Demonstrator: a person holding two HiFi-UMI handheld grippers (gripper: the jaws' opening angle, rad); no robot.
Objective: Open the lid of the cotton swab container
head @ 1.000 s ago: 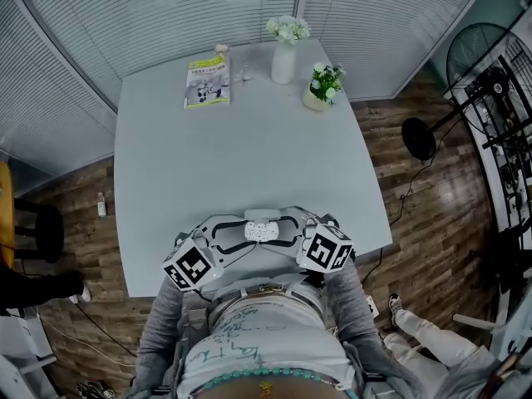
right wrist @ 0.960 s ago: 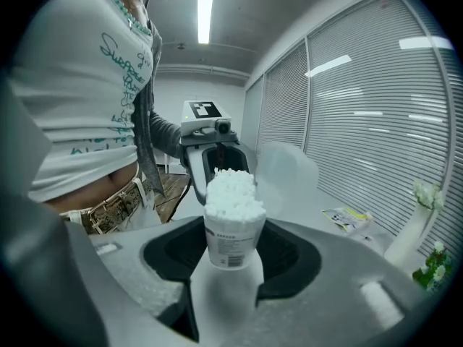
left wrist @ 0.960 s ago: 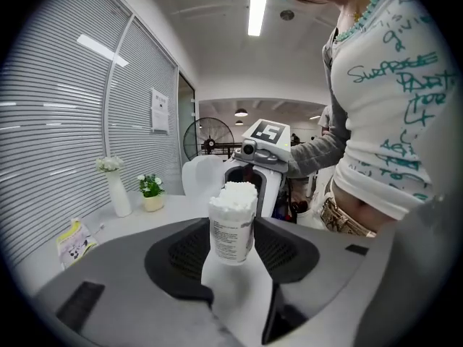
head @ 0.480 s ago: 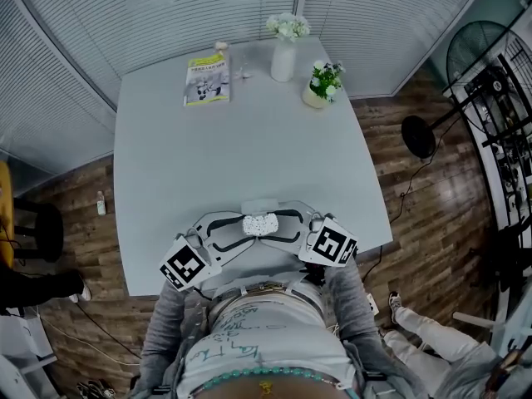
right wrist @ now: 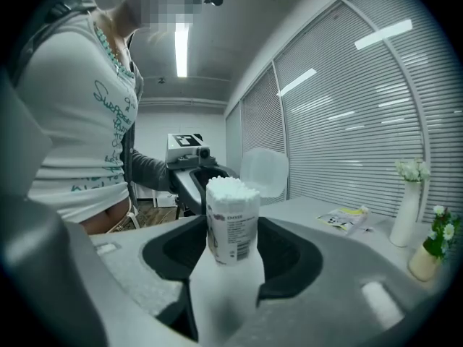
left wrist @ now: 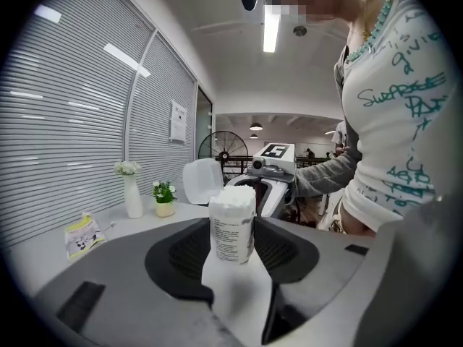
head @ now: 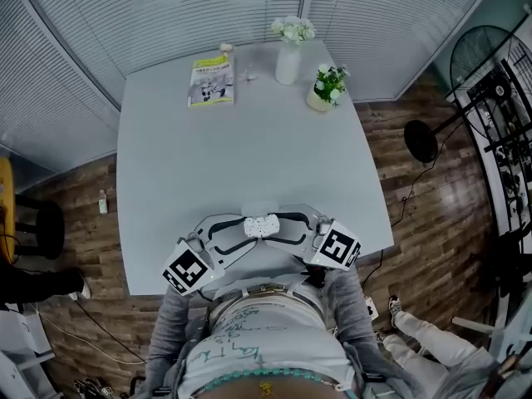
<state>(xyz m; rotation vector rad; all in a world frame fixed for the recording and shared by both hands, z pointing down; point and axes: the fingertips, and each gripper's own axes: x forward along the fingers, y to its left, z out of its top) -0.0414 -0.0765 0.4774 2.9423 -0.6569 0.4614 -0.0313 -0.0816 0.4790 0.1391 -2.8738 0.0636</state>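
Observation:
The cotton swab container (head: 260,226) is a small white labelled tube with its swab tips bare at the top, held above the table's near edge. Its pale lid (head: 260,209) is flipped back on the far side. My left gripper (head: 246,228) comes in from the left and is shut on the container (left wrist: 233,226), with the lid (left wrist: 202,181) behind it. My right gripper (head: 278,225) faces it from the right. Its jaws have just been opening and stand open around the container (right wrist: 231,219), with the lid (right wrist: 265,172) beyond.
The grey table (head: 249,148) carries a booklet (head: 211,81), a white vase of flowers (head: 288,61) and a small potted plant (head: 324,90) along its far edge. A fan (head: 490,56) and racks stand at the right, on the wooden floor.
The right gripper's marker cube has rolled and shifted a little to the right. The container and both grippers sit slightly higher in the picture. The lid stands further back from the swab tips.

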